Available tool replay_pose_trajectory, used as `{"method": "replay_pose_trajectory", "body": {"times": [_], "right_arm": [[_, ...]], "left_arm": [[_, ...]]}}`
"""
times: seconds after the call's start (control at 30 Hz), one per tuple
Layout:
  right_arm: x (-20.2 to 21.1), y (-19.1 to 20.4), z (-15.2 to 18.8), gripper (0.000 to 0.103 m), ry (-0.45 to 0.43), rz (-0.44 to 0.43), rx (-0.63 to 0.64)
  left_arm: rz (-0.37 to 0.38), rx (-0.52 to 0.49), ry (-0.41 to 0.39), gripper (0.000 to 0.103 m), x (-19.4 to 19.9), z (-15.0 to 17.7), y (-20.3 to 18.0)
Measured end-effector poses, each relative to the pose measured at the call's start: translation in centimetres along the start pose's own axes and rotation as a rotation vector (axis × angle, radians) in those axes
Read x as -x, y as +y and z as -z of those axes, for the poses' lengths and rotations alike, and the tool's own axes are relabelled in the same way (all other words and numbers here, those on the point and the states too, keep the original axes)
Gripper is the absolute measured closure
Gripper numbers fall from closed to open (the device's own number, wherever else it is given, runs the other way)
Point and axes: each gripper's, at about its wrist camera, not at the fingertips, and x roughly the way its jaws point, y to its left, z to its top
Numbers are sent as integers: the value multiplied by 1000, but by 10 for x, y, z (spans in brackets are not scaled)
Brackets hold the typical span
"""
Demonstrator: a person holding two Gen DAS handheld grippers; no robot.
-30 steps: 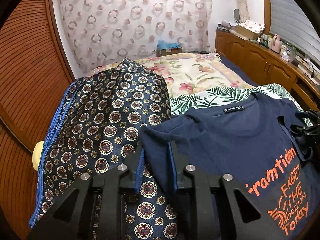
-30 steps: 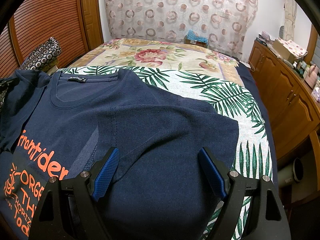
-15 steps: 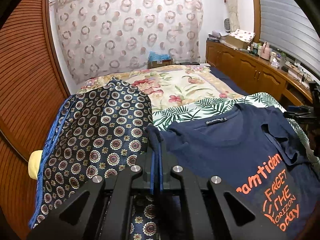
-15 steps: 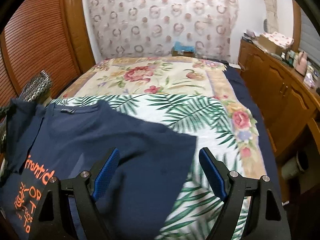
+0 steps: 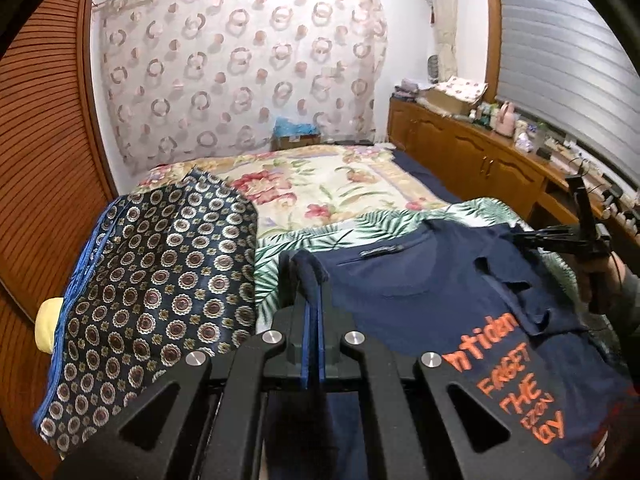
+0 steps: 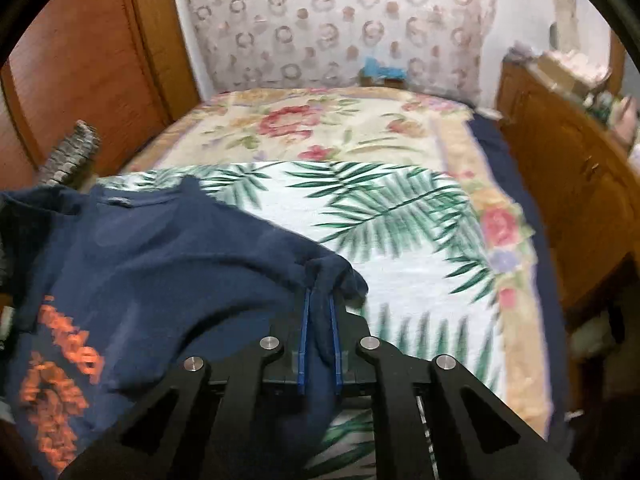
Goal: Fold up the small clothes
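A navy blue cotton T-shirt with orange lettering (image 5: 460,300) lies spread across a white bedcover printed with green palm fronds (image 6: 400,224), filling the lower right of the left wrist view and the lower left of the right wrist view. At the bottom centre of the left wrist view, the left gripper (image 5: 314,300) is pinched tight on a bunched fold of the shirt's edge, its blue pads almost meeting around the cloth. At the bottom centre of the right wrist view, the right gripper (image 6: 320,308) has just been closing and now clamps a thick fold of the shirt's other side between its blue pads. That same tool shows at the right edge of the left wrist view, held in a person's hand (image 5: 608,280). A dark blue cloth patterned with round medallions (image 5: 160,280) covers the left of the left wrist view, beside the shirt. A cream floral quilt (image 5: 332,184) stretches behind, toward a sheer curtain with ring motifs (image 5: 240,68).
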Motion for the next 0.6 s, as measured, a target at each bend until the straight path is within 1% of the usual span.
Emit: {"method": "replay_pose_trajectory", "body": {"times": [0.17,0.33,0.43,0.5,0.6], "right_arm": [[44,15,3,95,-98,-48,19],[90,37,18,95,-173,-58,67],[118,42,40,95,-226,-61,51],[130,42,58,95,-244,-79,28],[148,45,87,95,-264,-74,25]], "left_arm": [[22,5,-57,100,34,2,-7],[31,6,-93,100,67,18,-14],[27,27,-117,100,90,35,-12],[23,44,-125,100,103,45,-7],[17,78,-139,100,127,66,1]]}}
